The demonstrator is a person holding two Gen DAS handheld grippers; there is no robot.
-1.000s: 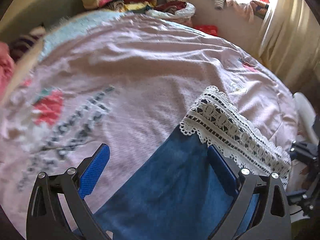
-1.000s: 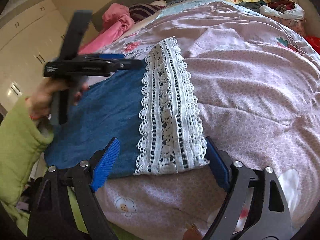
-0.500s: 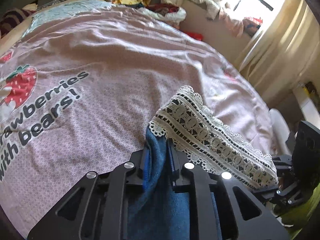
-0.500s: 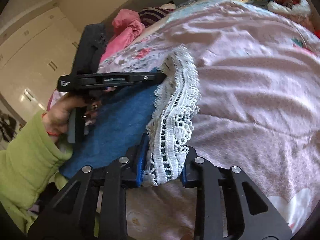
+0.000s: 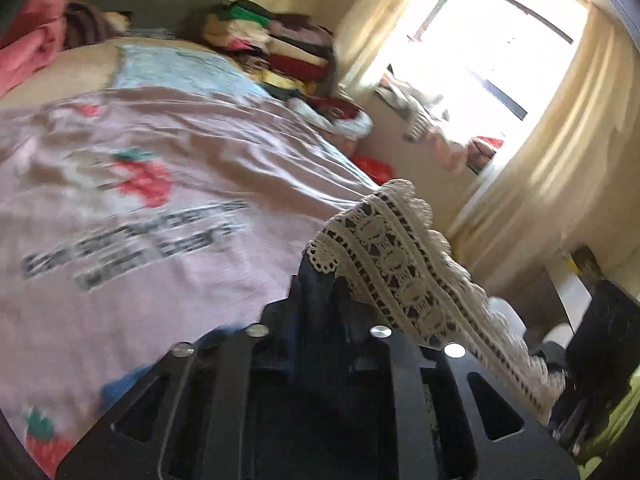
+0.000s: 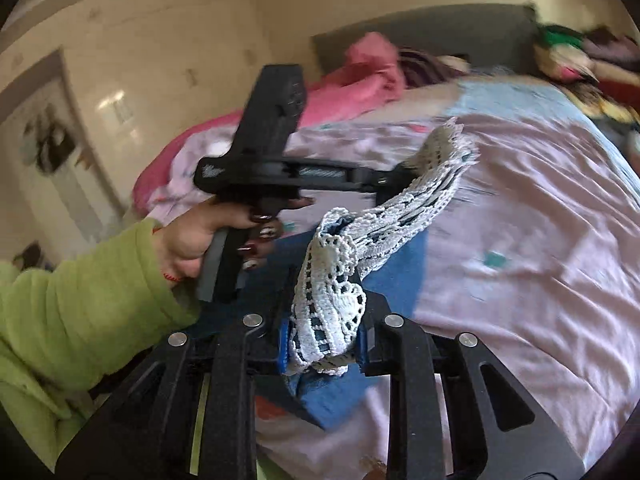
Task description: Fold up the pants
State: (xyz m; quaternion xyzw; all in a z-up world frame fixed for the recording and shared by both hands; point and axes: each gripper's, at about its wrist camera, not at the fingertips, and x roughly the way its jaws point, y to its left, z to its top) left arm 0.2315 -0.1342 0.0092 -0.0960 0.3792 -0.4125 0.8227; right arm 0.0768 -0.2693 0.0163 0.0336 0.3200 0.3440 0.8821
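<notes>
- Daylight floods in through the window [image 5: 492, 60], which is blown out to white glare.
- Motion blur smears the bedspread [image 5: 160, 200] print and the far clothes.
- Fisheye bending darkens both pictures' corners.

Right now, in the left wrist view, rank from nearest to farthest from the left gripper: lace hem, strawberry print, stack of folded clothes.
1. Lace hem, beside the left gripper's fingertips, to the right.
2. Strawberry print, mid-bedspread, left.
3. Stack of folded clothes, at the bed's far end.
</notes>
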